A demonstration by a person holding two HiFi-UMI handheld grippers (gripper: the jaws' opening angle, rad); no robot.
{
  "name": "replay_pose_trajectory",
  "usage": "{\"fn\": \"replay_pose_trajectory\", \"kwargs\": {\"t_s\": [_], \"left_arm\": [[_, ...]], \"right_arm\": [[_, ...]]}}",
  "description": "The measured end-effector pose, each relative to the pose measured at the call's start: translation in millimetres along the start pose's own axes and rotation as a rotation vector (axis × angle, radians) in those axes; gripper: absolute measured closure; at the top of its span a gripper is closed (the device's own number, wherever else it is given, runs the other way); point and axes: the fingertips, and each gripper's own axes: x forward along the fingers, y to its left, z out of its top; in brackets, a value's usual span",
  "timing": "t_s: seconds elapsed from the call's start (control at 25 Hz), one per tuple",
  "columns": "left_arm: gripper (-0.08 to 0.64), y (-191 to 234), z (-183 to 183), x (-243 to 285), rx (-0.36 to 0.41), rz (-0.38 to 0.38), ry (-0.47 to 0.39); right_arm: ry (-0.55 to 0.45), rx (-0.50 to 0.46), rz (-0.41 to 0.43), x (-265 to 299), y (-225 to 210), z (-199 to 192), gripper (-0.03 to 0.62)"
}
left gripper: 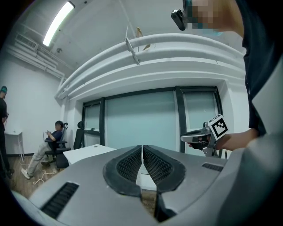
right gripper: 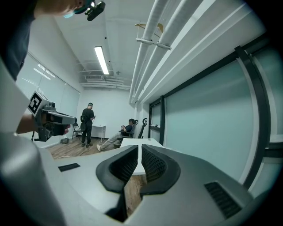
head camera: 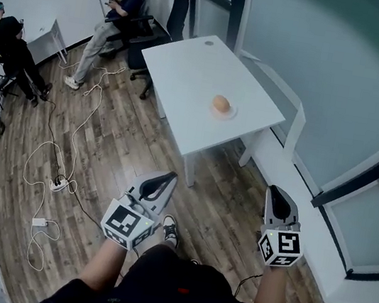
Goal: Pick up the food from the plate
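Observation:
A round orange-brown piece of food (head camera: 220, 103) lies on a small white plate (head camera: 231, 114) near the right edge of a white table (head camera: 188, 75). Both grippers hang in front of the person's body, well short of the table and above the wooden floor. The left gripper (head camera: 168, 177) has its jaws together with nothing between them, as the left gripper view shows (left gripper: 142, 152). The right gripper (head camera: 275, 192) is likewise shut and empty in the right gripper view (right gripper: 140, 152). Neither gripper view shows the food.
One person sits in an office chair (head camera: 119, 13) behind the table; another stands by a small white desk (head camera: 47, 33) at the far left. White cables and a power strip (head camera: 59, 184) trail across the floor. A glass wall (head camera: 344, 87) runs along the right.

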Motion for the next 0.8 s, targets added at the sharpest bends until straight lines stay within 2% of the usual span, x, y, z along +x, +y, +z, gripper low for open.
{"fn": "replay_pose_trajectory", "kwargs": {"t_s": [0.44,0.68,0.8], "left_arm": [[0.530,145.5,-4.7,81.8,-0.020,-0.018,0.005],[0.530,237.7,-10.5,107.1,-0.006,-0.009,0.006],[0.531,268.4,-11.8,114.0,-0.011,-0.011,0.004]], "right_arm": [[0.041,-0.034,0.000,163.4,8.7,26.2,0.554],[0.081,-0.032,0.011,244.1,36.3,29.7,0.554],[0.101,-0.045,0.013,269.7,46.5,31.5,0.554]]}}
